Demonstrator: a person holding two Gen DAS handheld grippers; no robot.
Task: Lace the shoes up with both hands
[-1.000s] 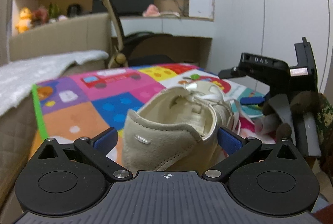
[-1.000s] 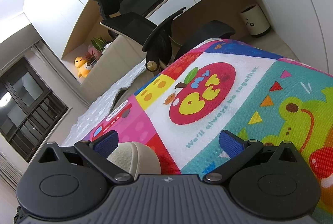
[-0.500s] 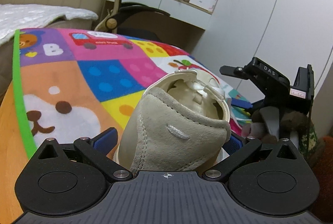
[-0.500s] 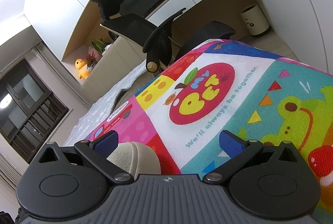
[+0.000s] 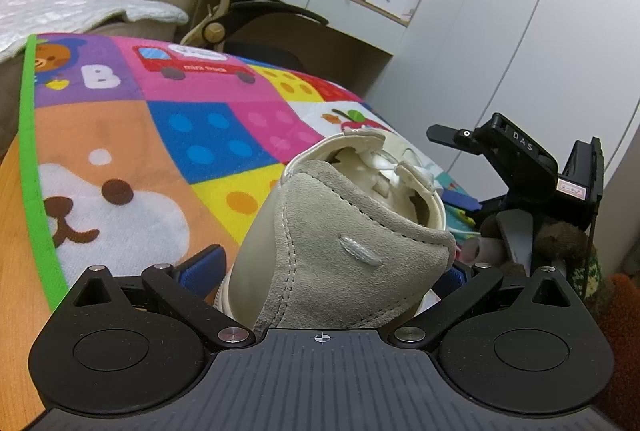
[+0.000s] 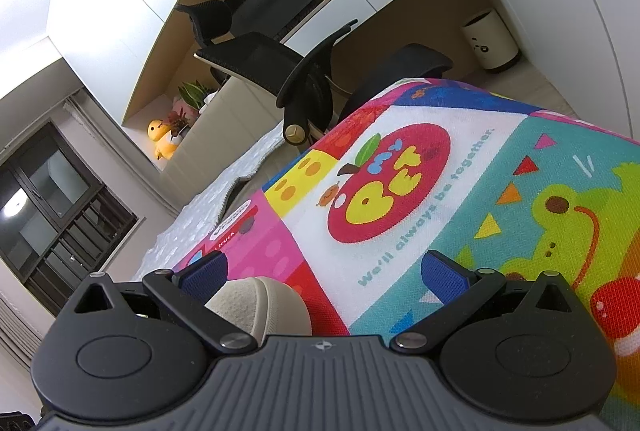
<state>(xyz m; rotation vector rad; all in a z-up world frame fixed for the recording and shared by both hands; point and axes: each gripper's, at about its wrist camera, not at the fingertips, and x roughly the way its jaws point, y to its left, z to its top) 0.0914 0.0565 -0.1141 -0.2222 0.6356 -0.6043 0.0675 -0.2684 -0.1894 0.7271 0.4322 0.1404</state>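
Observation:
A beige suede shoe (image 5: 340, 251) lies on the play mat (image 5: 120, 135), rolled over to the left with its heel toward the left wrist camera. White laces (image 5: 384, 167) show inside its opening. My left gripper (image 5: 328, 267) is open, its blue fingers (image 5: 204, 263) on either side of the heel; the right pad is mostly hidden behind the suede. My right gripper (image 6: 324, 267) is open over the mat, with the shoe's toe cap (image 6: 256, 307) just inside its left finger. Its black body (image 5: 520, 159) shows beyond the shoe in the left wrist view.
The colourful mat (image 6: 440, 215) ends at a green border (image 5: 28, 151) on the left. Behind it stand a black office chair (image 6: 280, 71), a desk, a blanketed bed (image 5: 80, 11) and a small bin (image 6: 490, 39). A white wardrobe (image 5: 520, 31) is on the right.
The left gripper has dropped and closed in on the heel, and the shoe has rolled from upright onto its left side. The right wrist view is almost unchanged.

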